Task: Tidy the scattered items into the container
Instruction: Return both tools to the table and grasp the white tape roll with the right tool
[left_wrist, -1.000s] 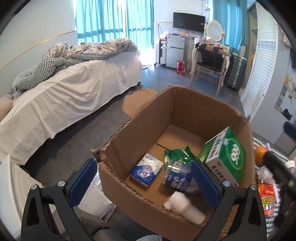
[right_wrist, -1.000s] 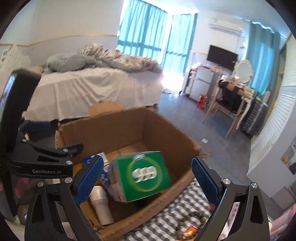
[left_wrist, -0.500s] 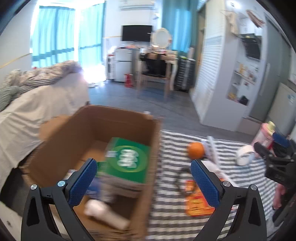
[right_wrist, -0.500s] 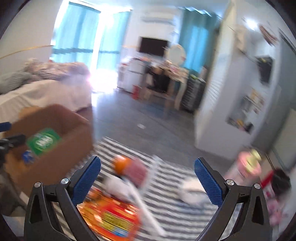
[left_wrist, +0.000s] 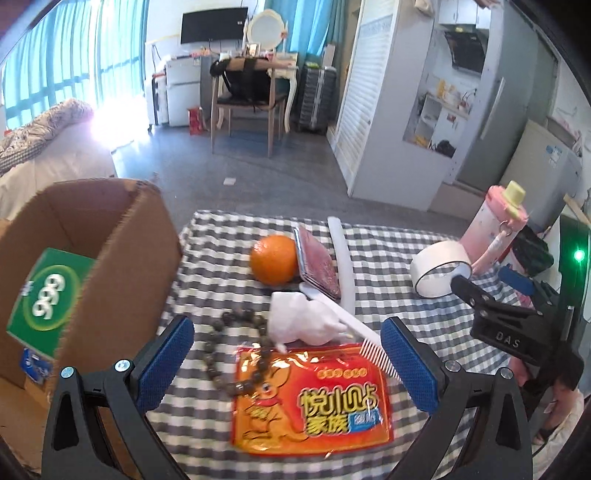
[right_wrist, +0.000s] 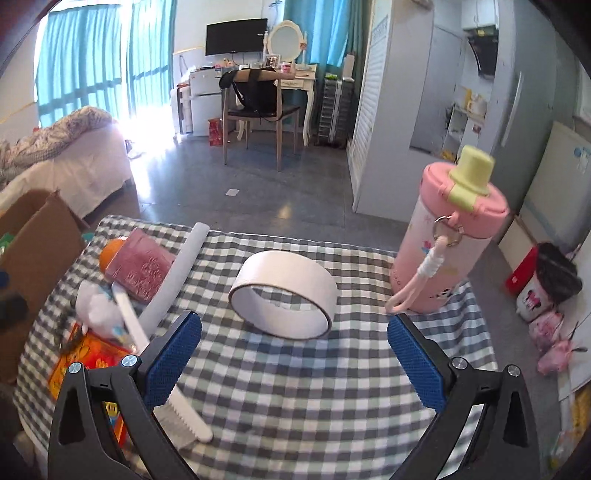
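My left gripper (left_wrist: 288, 360) is open and empty, above an orange snack packet (left_wrist: 314, 398) and a bead bracelet (left_wrist: 229, 354) on the checked tablecloth (left_wrist: 229, 229). Beyond lie crumpled white tissue (left_wrist: 299, 323), a white comb (left_wrist: 351, 332), an orange (left_wrist: 274, 259), a pink wallet (left_wrist: 318, 263) and a white tube (left_wrist: 341, 254). The cardboard box (left_wrist: 110, 236) at left holds a green 999 box (left_wrist: 48, 291). My right gripper (right_wrist: 293, 360) is open and empty, facing a white tape roll (right_wrist: 284, 299) and a pink bottle (right_wrist: 448, 236).
The right gripper's body (left_wrist: 517, 325) shows at the right of the left wrist view. The table's far edge (right_wrist: 258, 232) drops to a grey floor. A chair (right_wrist: 258, 107), a bed (right_wrist: 62, 162) and cabinets stand farther off.
Both grippers have swung right, away from the cardboard box and over the table items. The green 999 box dropped from between the right fingers and now lies in the box.
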